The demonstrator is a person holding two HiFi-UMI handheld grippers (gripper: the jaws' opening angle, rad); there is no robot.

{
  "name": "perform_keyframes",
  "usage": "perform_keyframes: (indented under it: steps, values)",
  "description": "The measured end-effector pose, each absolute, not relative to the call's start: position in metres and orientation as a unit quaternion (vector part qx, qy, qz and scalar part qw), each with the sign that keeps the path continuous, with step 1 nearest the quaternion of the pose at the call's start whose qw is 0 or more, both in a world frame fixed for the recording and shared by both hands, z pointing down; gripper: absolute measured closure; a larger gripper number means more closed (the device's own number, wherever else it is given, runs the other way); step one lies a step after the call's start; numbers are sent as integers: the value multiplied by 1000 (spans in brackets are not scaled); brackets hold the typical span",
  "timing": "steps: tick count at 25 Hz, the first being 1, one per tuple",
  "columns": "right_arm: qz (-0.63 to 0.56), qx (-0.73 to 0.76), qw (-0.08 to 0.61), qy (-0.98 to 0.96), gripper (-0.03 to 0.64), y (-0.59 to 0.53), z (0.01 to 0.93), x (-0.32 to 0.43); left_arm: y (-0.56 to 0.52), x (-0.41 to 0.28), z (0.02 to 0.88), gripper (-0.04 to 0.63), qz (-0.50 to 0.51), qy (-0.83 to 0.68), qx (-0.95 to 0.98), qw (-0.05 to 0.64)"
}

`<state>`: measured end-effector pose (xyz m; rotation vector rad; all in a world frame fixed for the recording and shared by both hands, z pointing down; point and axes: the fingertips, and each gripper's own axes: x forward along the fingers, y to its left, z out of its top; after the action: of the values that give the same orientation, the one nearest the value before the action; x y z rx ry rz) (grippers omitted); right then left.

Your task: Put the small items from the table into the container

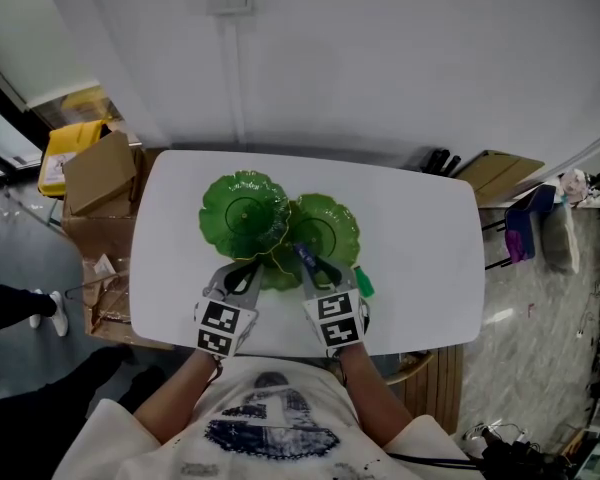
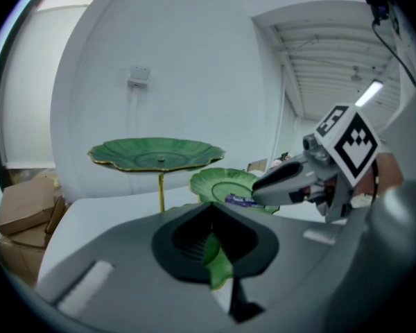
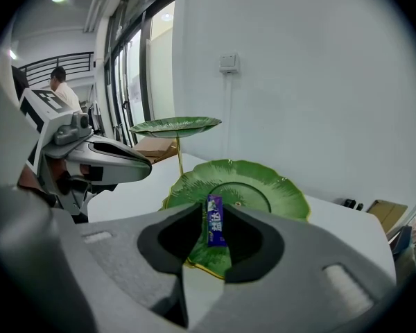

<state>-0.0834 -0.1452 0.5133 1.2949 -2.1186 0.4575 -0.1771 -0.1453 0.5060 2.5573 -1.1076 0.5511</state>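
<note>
A three-tier stand of green leaf-shaped dishes stands on the white table [image 1: 420, 228]: a high dish [image 1: 245, 211] [image 2: 156, 152], a middle dish [image 1: 325, 230] [image 3: 263, 186] and a low dish [image 1: 278, 278]. My right gripper [image 1: 310, 260] [image 3: 213, 229] is shut on a purple candy packet [image 3: 214, 220] [image 2: 239, 200], held upright over the near rim of the middle dish. My left gripper [image 1: 252, 266] [image 2: 211, 245] sits at the low dish, its jaws closed on that dish's gold-edged green rim [image 2: 215, 262]. A small green packet [image 1: 364, 283] lies on the table right of my right gripper.
Cardboard boxes [image 1: 98, 173] and a yellow bin [image 1: 68, 148] stand left of the table. A wall runs along the far edge. A blue bag [image 1: 525, 230] and other clutter sit on the floor at right. A person [image 3: 61, 92] is in the far background.
</note>
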Motion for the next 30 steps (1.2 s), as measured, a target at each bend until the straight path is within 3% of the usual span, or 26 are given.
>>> perform_keyframes:
  steps: [14,30]
  values:
    - [136,516,206,-820,526,-124,472,-56,-120,-164,487,606,195,-409,881,136]
    - [124,505,172,-837,526,-84,466,-8,-78,-131,482,606,194,-453,862,121]
